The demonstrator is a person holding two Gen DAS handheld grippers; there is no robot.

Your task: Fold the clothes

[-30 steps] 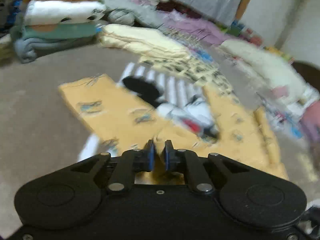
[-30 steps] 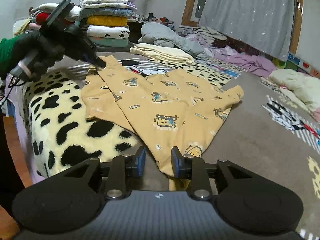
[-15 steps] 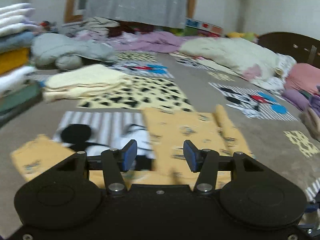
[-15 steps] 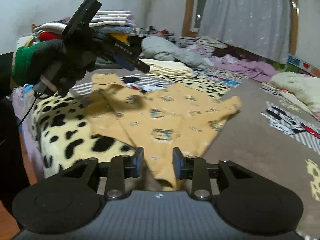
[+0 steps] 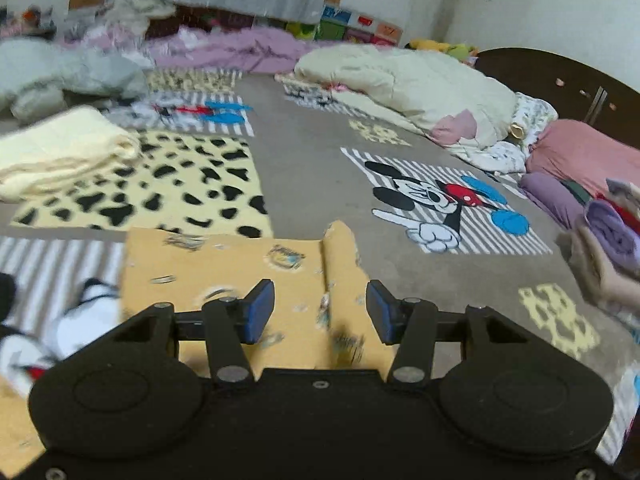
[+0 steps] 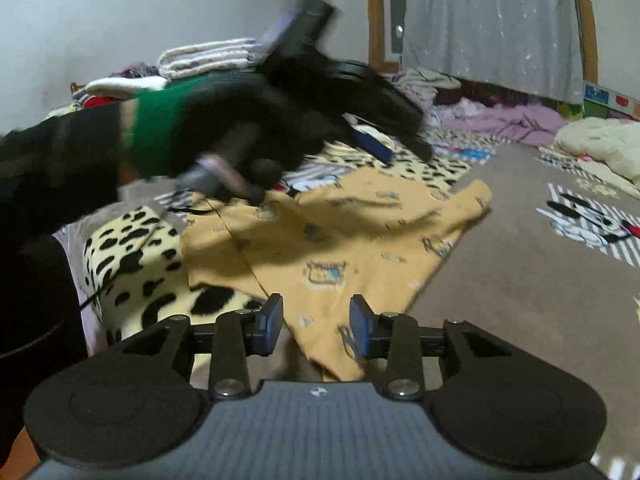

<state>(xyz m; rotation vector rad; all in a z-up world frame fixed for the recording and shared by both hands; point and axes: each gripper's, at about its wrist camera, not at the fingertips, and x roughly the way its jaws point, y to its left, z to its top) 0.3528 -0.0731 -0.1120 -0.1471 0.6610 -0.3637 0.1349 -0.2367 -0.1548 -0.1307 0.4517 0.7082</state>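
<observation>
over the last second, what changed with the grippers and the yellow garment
The left gripper went from shut on the yellow garment to open, letting it go, and swung across above it. The right gripper stayed open over the garment's near corner. The garment stayed spread flat on the bed.

There is one yellow printed garment (image 6: 344, 240) lying on the blanket (image 5: 304, 168). There are two grippers: the left gripper (image 5: 320, 312) and the right gripper (image 6: 316, 326), each with two blue pads. One gloved hand (image 6: 224, 140) is visible, holding the left gripper in the right wrist view. On the blanket I count two complete mouse cartoon patches (image 5: 444, 208) in the left wrist view, and perhaps a third at the left edge, where it is cut off. One folded cream blanket (image 5: 60, 152) lies at the left, and one stack of folded clothes (image 6: 208, 56) stands behind the hand.
</observation>
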